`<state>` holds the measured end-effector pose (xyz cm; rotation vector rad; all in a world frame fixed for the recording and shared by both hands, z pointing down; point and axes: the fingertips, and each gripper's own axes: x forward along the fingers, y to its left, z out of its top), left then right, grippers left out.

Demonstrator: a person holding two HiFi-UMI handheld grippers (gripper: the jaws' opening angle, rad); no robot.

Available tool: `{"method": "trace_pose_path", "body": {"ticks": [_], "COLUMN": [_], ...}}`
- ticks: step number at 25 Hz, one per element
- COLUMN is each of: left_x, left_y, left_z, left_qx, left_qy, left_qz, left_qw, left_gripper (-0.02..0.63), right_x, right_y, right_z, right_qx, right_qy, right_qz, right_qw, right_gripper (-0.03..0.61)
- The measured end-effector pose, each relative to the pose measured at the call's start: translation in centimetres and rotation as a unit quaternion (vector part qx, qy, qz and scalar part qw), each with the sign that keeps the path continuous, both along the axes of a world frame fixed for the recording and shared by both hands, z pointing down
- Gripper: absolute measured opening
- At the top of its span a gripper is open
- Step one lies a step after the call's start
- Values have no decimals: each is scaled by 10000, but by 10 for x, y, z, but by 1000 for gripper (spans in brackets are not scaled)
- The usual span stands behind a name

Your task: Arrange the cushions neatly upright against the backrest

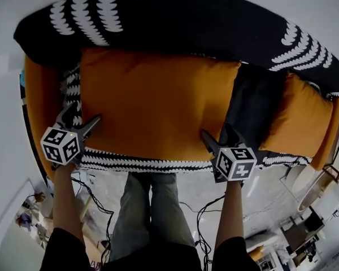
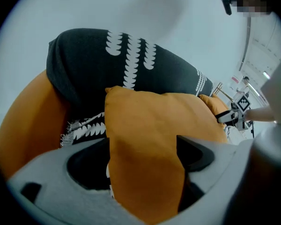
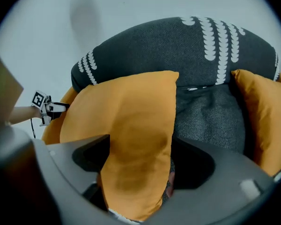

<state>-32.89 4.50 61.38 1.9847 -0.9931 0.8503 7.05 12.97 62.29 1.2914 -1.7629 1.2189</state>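
A large orange cushion (image 1: pixel 158 106) leans on the sofa backrest, which a black throw (image 1: pixel 181 21) with white crescents covers. To its right stand a dark grey cushion (image 1: pixel 253 109) and a smaller orange cushion (image 1: pixel 296 114). My left gripper (image 1: pixel 81 117) is at the large cushion's lower left corner. My right gripper (image 1: pixel 216 131) is at its lower right corner. In the left gripper view the jaws (image 2: pixel 141 142) stand wide with the orange cushion (image 2: pixel 154 116) between them. The right gripper (image 3: pixel 140 142) is likewise open round the cushion's (image 3: pixel 126 107) edge, with the grey cushion (image 3: pixel 208 114) beside it.
The sofa's orange armrest (image 1: pixel 37 95) rises at the left end. A fringed patterned blanket edge (image 1: pixel 141 164) hangs over the seat front. The person's legs (image 1: pixel 150 213) stand before the sofa among cables (image 1: pixel 99 208). Furniture and clutter (image 1: pixel 305 224) fill the floor at lower right.
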Motion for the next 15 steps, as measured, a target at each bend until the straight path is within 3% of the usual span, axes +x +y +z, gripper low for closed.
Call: {"method": "trace_pose_path", "body": {"ticks": [4,8,15], "left_x": [-7,-4,-4], "left_y": [1,-1,-2], "left_z": [21,33,46], "left_qx": [-262,-422,-594], "left_qy": [74,137,283], "left_qz": [-135,-113,11], "left_qw": [9995,9990,9978], "left_gripper": [451,468,469], "right_x": [-2,3,-11], "right_y": [-1,-1,-8], "right_z": [20,33,45], "right_qx": [-109,-294,-500], "right_qy": [-188,-513,-943], "right_qz": [40,233,-223], "right_qw": [9998,9980,9940], "right_gripper": [448,512,528]}}
